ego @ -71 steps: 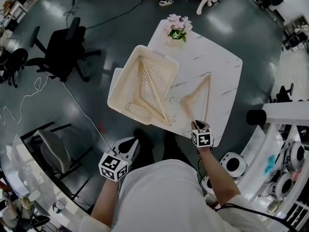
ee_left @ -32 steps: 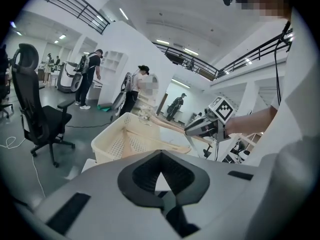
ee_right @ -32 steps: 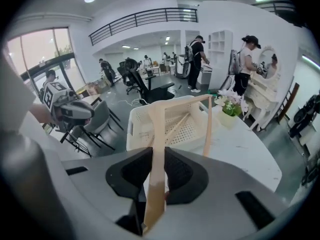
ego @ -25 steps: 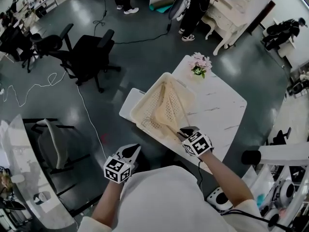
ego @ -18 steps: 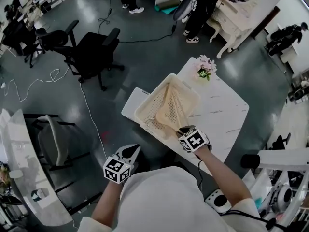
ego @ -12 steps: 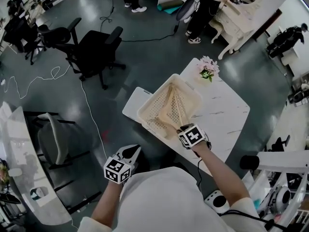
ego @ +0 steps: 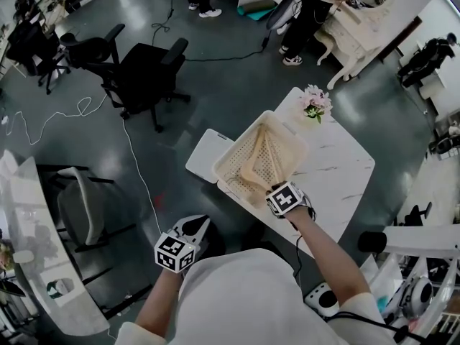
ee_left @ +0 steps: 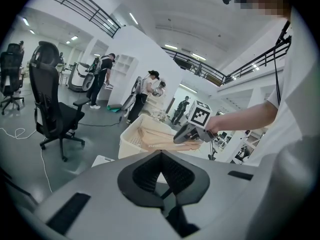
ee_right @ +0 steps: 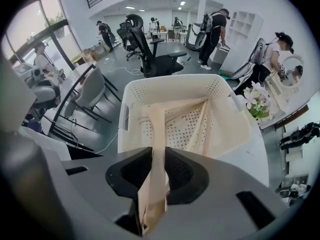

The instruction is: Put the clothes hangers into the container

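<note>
A cream perforated basket (ego: 241,141) stands on the left part of the white marble table (ego: 338,171). My right gripper (ego: 277,190) hangs steeply down over the basket's near corner, shut on one arm of a pale wooden hanger (ego: 253,165). In the right gripper view that hanger (ee_right: 156,129) runs up from between the jaws (ee_right: 159,156) into the basket (ee_right: 175,84), where more wooden bars (ee_right: 204,129) lie on the floor. My left gripper (ego: 203,220) is low near my body, off the table, jaws together and empty. In the left gripper view its jaws (ee_left: 160,155) point towards the basket (ee_left: 131,136).
A pot of pink flowers (ego: 315,100) stands at the table's far corner. A flat white lid (ego: 203,165) juts out under the basket's left side. A black office chair (ego: 144,67) and a grey chair (ego: 79,207) stand on the dark floor; people stand at the back.
The hanger that lay on the table is now in my right gripper over the basket. Over the last second the gripper sank and tipped it further in. The left gripper barely shifted.
</note>
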Demonstrator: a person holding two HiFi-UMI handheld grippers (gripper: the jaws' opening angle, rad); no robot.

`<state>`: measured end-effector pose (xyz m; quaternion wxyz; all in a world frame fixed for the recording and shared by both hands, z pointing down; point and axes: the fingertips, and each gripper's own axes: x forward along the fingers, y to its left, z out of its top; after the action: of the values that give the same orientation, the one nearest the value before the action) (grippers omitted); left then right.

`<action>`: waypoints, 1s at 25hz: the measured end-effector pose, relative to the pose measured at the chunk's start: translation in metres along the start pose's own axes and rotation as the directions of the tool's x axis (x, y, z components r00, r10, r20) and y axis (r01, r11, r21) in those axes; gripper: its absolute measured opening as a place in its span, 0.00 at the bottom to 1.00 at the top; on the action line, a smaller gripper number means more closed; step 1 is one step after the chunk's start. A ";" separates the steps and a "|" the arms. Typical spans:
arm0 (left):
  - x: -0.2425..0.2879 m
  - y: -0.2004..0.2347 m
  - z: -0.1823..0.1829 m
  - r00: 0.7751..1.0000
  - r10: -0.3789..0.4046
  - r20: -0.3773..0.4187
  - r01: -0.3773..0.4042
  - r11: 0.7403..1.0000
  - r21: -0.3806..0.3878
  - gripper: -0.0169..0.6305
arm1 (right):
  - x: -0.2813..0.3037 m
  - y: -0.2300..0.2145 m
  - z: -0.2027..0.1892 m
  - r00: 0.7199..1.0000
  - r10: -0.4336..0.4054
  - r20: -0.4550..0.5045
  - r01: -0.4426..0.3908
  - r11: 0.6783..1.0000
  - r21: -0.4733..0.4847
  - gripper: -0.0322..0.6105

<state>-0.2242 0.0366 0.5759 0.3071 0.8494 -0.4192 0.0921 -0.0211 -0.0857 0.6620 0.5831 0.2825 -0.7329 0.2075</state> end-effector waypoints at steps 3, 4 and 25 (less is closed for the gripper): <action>-0.004 0.004 -0.001 1.000 -0.003 -0.003 0.003 1.000 0.001 0.04 | -0.003 0.002 0.009 0.999 -0.006 0.035 0.006 1.000 0.002 0.19; -0.006 0.006 -0.001 1.000 -0.005 -0.005 0.005 1.000 0.001 0.04 | -0.006 0.003 0.014 0.999 -0.006 0.050 0.005 1.000 0.005 0.19; 0.016 -0.053 0.012 0.993 -0.109 -0.036 0.112 0.988 0.106 0.04 | -0.148 0.000 -0.058 0.802 0.030 0.597 -0.383 0.792 0.475 0.17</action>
<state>-0.1746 0.0433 0.5499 0.2718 0.8852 -0.3612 0.1101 0.0455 -0.0240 0.5312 0.2009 0.4065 -0.8006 0.3917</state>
